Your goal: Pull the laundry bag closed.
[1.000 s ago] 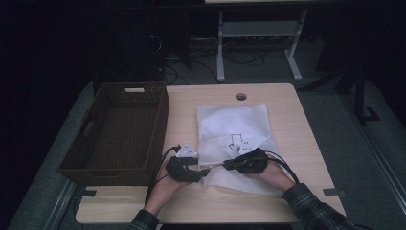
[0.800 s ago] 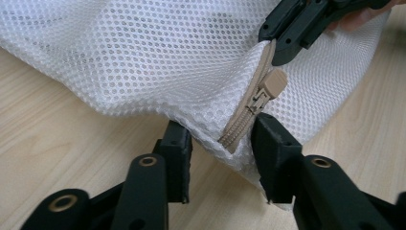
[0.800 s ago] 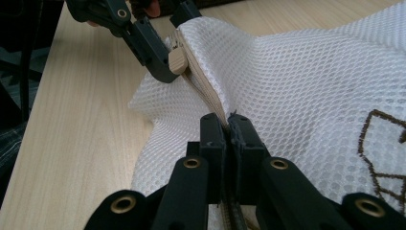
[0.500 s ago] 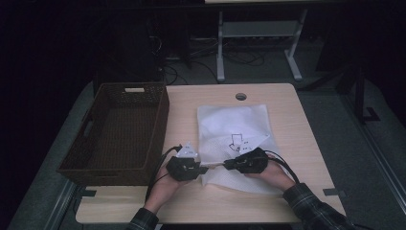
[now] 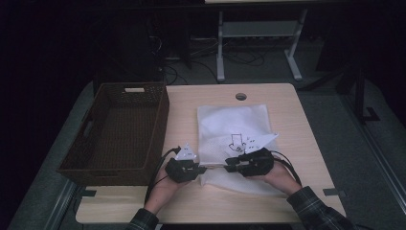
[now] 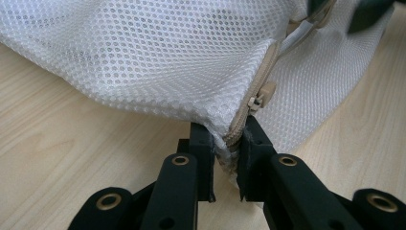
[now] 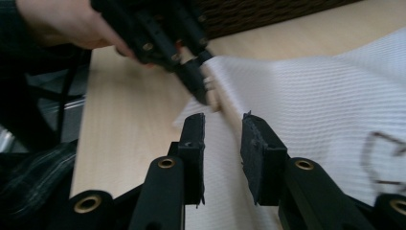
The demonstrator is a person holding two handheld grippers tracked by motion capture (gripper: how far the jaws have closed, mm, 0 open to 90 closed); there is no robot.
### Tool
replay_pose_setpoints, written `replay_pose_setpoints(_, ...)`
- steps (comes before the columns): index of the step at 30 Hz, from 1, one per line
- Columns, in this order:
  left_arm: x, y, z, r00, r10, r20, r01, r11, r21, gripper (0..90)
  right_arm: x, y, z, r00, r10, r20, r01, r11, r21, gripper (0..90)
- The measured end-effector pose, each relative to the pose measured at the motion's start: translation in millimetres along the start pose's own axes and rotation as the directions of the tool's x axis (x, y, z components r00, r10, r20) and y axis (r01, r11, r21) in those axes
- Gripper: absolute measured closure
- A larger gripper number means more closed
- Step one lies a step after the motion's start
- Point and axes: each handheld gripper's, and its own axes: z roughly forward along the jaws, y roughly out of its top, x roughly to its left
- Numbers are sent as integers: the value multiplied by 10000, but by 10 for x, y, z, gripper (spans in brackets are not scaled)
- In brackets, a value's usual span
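**A:** What have you got hold of there?

**B:** My left tool [image 6: 229, 143] has just closed, and its pads now pinch the corner of the white mesh bag [image 6: 158, 57] right at the end of the beige zipper [image 6: 256, 96]. The bag lies flat on the table [image 5: 287, 201] ahead of both tools, its near edge lifted a little where I grip it.

**A:** And the right tool?

**B:** My right tool [image 7: 222, 129] has just been opening; its jaws stand a little apart over the bag's edge, pressing on nothing, just beside the left tool's tip.

**A:** How will the bag behave?

**B:** I judge it light and limp. It will sag and bunch wherever it isn't held, and thin mesh can slide out of smooth pads. The zipper tape is the firmest part, so that's the place to grip. The small slider sits just ahead of my left tool, and I'd take it by its tab.

**A:** The basket?

**B:** The brown basket [image 5: 119, 129] sits to the left of my left tool.
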Motion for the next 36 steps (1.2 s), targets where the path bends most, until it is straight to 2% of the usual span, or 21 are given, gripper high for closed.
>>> replay_pose_setpoints(1, -5, -4, -2, 10000, -11, -6, 11, 10000, -26, 791, 50, -10, 76, 9996, 49, -289, -42, 9997, 256, 698)
replay_pose_setpoints(3, -11, -13, -7, 10000, 41, -14, -41, 10000, -41, 791, 65, -7, 105, 9995, 24, -327, -12, 9994, 354, 701)
replay_pose_setpoints(5, -17, -22, -6, 10000, -2, -7, 2, 9999, -112, 791, 91, 11, 225, 9992, 78, -404, -60, 9990, 448, 710)
replay_pose_setpoints(11, -38, -30, -4, 9999, 166, 15, -166, 9997, -193, 791, 92, 11, 362, 9995, 68, -293, -46, 9973, 733, 721)
replay_pose_setpoints(18, -49, -35, 1, 9998, 216, 3, -216, 9992, -327, 791, 67, 16, 421, 9996, 114, -259, -95, 9973, 729, 739)
replay_pose_setpoints(22, -69, -28, 1, 9991, 430, -47, -431, 9985, -332, 791, 67, 30, 436, 9993, 161, -333, -140, 9978, 644, 765)
replay_pose_setpoints(36, -99, -23, 13, 9973, 731, -28, -731, 9970, -244, 792, 88, 53, 506, 9996, -54, -273, 76, 9968, 793, 851)
